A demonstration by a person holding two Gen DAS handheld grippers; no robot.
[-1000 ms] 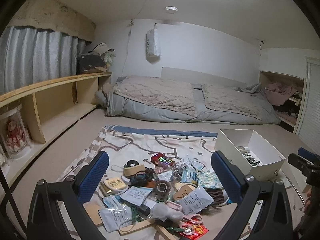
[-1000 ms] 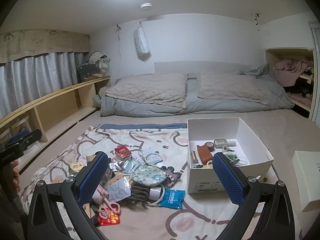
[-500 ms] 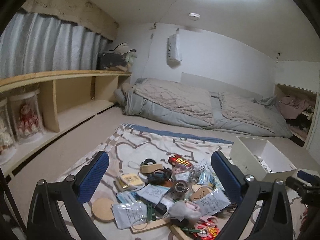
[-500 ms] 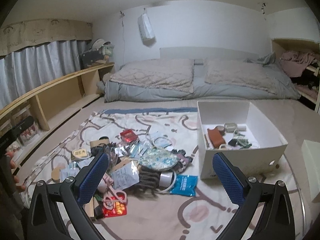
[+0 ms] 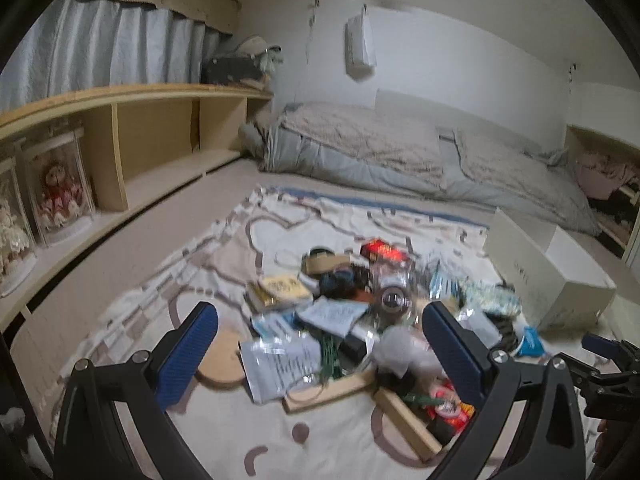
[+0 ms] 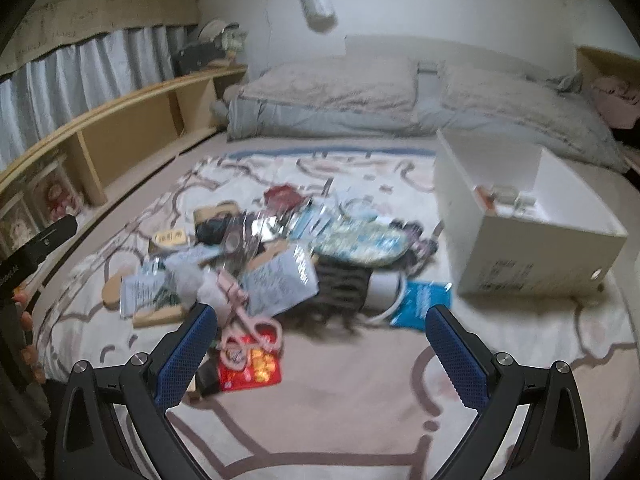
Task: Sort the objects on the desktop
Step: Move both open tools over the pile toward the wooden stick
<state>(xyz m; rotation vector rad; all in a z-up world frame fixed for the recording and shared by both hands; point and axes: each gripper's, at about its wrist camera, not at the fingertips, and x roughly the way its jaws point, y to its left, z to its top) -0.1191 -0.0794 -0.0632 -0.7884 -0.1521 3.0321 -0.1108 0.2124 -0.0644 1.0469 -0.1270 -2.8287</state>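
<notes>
Both grippers wide open and empty, left gripper [image 5: 320, 344] and right gripper [image 6: 320, 344] hovering over the clutter pile [image 6: 260, 256] on the patterned blanket [image 6: 360, 392], white box [image 6: 532, 248] just right of it, frames blurred.

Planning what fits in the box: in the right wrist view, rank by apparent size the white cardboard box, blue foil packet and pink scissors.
1. White cardboard box
2. Pink scissors
3. Blue foil packet, close to the scissors; blur makes that order unsure.

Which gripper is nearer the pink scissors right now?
Right. The right gripper hangs open just short of the pink scissors, which lie by its left finger. The left gripper, also open, faces the far side of the pile.
</notes>
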